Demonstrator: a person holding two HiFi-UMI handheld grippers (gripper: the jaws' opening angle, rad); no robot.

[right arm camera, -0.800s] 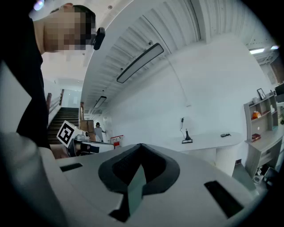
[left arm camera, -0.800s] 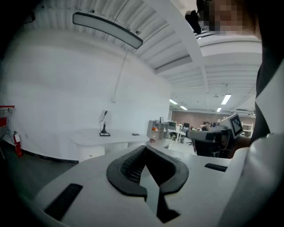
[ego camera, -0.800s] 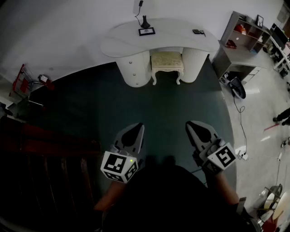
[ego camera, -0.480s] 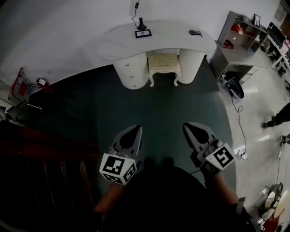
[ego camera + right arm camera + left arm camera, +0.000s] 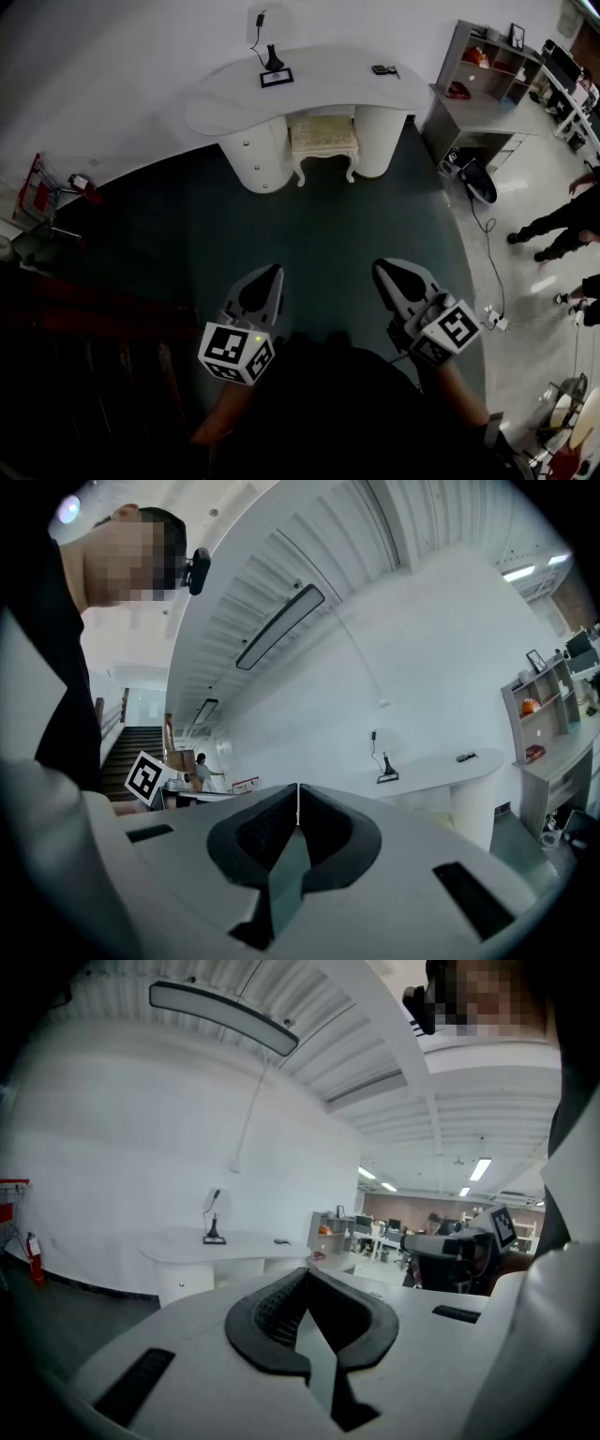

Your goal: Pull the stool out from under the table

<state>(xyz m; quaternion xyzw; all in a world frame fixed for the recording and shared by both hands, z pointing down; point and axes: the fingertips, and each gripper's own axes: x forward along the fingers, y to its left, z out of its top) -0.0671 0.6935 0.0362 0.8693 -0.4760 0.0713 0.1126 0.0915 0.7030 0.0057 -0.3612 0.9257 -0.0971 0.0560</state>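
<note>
A cream stool (image 5: 323, 138) with curved white legs stands tucked between the two round pedestals of a white curved table (image 5: 225, 105) against the far wall. My left gripper (image 5: 265, 274) and right gripper (image 5: 386, 269) are both shut and empty, held side by side close to my body over the dark green floor, far short of the stool. In the left gripper view the table (image 5: 202, 1244) shows far ahead at the left; the stool is hidden there. In the right gripper view the table (image 5: 441, 766) lies far ahead at the right.
On the table sit a small lamp (image 5: 273, 58), a framed picture (image 5: 276, 77) and a small dark device (image 5: 382, 69). A grey shelf unit (image 5: 473, 89) stands at the right, with cables on the floor. A person's legs (image 5: 553, 220) show at the right edge. Dark stairs (image 5: 84, 375) lie at my left.
The table and stool have shifted left and slightly lower in the head view. Both grippers sit a little lower in the picture. A person's legs have come in at the right edge.
</note>
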